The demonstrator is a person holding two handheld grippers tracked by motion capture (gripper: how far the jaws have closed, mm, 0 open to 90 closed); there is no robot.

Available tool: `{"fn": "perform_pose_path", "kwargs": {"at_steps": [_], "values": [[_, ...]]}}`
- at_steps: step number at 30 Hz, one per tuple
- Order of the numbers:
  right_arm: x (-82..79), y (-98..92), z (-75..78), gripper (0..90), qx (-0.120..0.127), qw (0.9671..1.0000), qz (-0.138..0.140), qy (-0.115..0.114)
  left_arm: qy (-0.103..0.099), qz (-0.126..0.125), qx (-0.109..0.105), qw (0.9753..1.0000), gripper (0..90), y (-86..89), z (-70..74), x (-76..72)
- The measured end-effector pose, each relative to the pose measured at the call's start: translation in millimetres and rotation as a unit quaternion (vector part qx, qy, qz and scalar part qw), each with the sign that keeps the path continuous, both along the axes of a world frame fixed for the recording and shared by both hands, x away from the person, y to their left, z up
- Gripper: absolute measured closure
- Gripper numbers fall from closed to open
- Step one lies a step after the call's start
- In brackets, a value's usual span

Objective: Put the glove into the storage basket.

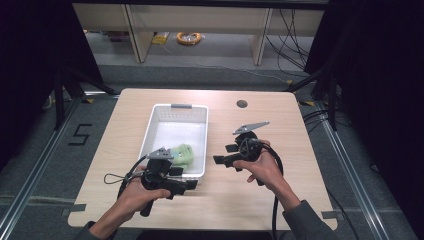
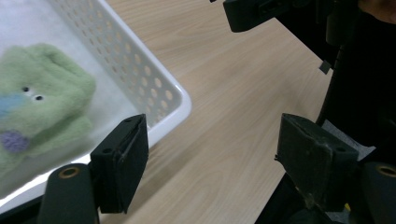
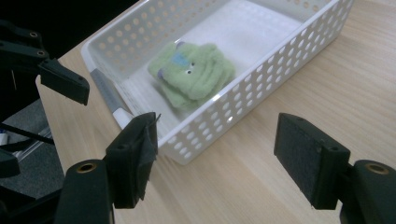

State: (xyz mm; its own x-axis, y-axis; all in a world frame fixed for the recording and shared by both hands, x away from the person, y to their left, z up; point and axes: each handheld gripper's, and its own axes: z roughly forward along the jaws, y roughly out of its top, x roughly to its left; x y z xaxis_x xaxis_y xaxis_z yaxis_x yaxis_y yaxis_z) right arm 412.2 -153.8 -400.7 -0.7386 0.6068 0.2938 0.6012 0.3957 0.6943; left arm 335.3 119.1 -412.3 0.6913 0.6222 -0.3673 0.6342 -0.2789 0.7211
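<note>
A green plush toy [image 1: 183,154] lies in the near end of a white perforated basket [image 1: 199,117] at the counter's [image 1: 280,125] centre. The left gripper [image 1: 187,185] at 7 o'clock and right gripper [image 1: 223,154] at 4 o'clock hold their fingers open and empty. A clean pick probably means coming over the rim and closing on the toy's bulk.

Left gripper [image 1: 189,184] hovers at the basket's [image 1: 200,131] near corner, jaws spread wide; right gripper [image 1: 223,154] hangs just beside its right wall, likewise wide apart.

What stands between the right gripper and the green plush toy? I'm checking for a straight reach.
In the right gripper view, the white basket's perforated wall stands between the right gripper and the green plush toy.
</note>
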Motion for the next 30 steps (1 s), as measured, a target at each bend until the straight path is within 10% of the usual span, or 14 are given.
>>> {"fn": "perform_pose_path", "kwargs": {"at_steps": [9,30], "values": [[-16.6,-13.9,-1.4,31.0,0.010,0.9998,-0.012,-0.008,-0.034,-0.023,0.026,0.9988,23.6,-9.4,-8.7,-13.9],[-57.8,-35.1,-22.5,28.0,0.035,0.9979,-0.016,-0.052,-0.057,-0.037,0.000,0.9977,16.1,-12.8,-42.8,-41.4]]}}
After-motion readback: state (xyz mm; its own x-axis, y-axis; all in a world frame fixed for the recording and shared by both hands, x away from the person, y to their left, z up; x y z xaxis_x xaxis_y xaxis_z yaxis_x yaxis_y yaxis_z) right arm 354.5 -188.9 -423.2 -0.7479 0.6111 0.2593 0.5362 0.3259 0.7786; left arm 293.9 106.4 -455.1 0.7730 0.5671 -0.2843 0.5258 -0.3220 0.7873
